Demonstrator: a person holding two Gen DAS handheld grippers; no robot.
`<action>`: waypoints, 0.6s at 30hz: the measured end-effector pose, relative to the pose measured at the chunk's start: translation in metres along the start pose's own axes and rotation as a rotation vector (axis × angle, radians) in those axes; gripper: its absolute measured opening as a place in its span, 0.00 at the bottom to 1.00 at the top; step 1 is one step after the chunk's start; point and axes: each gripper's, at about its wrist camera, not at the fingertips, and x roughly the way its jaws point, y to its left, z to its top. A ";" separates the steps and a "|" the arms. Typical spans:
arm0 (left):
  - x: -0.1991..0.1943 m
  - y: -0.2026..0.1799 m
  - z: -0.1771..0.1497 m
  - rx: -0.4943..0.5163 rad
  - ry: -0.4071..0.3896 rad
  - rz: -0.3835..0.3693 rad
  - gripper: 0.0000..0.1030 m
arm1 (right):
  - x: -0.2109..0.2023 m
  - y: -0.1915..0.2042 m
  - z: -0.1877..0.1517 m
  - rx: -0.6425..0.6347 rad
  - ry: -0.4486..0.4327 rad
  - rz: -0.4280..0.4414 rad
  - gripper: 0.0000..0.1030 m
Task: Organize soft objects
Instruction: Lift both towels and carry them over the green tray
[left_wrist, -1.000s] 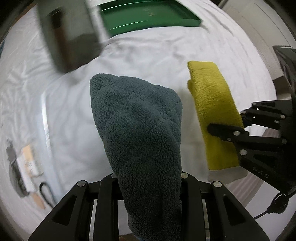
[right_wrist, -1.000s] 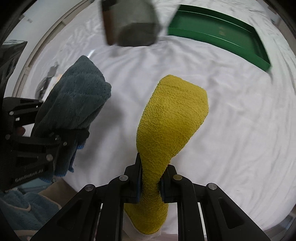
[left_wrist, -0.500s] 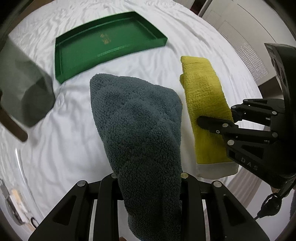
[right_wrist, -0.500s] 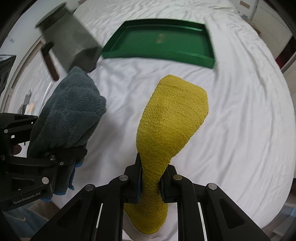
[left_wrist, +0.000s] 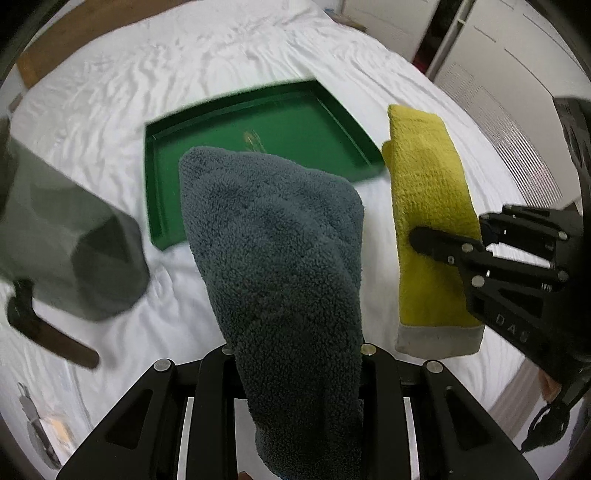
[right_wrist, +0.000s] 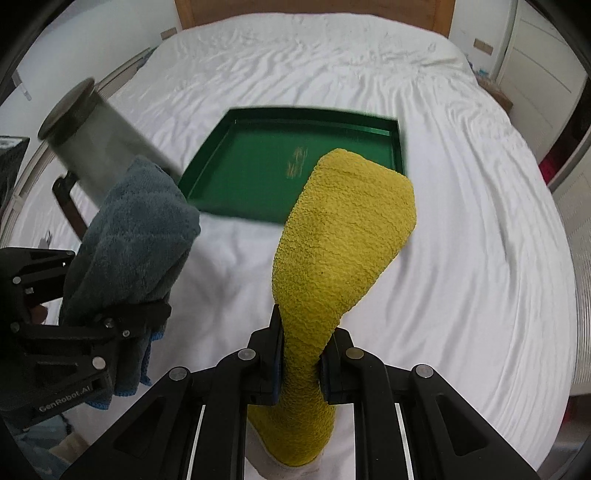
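Note:
My left gripper (left_wrist: 295, 350) is shut on a folded grey-blue fleece cloth (left_wrist: 273, 236) that stands up between its fingers. The same cloth (right_wrist: 136, 236) and left gripper (right_wrist: 122, 317) show at the left of the right wrist view. My right gripper (right_wrist: 301, 354) is shut on a folded yellow cloth (right_wrist: 340, 240) with a pale hem at the bottom. From the left wrist camera, the yellow cloth (left_wrist: 428, 214) hangs at the right in the right gripper (left_wrist: 424, 236). A green tray (left_wrist: 258, 147), empty, lies on the white bed beyond both cloths; it sits centre in the right wrist view (right_wrist: 258, 173).
A grey cylindrical lamp or stand (left_wrist: 70, 243) with a dark handle blurs across the left; it appears again as a grey cylinder (right_wrist: 96, 144). The white sheet (right_wrist: 461, 229) spreads wide around the tray. A wooden headboard (right_wrist: 310, 11) and white cupboards (left_wrist: 498, 74) border the bed.
Both grippers have carried their cloths toward the bed's middle; the green tray has come closer and more central in both views. The grips are unchanged.

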 end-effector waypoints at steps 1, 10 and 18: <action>-0.001 0.003 0.005 -0.003 -0.015 0.011 0.22 | 0.003 0.000 0.007 -0.002 -0.010 -0.002 0.13; -0.013 0.037 0.063 -0.104 -0.143 0.072 0.22 | 0.013 -0.005 0.057 -0.002 -0.123 -0.047 0.13; 0.004 0.062 0.096 -0.172 -0.201 0.132 0.23 | 0.036 -0.009 0.099 -0.020 -0.201 -0.111 0.13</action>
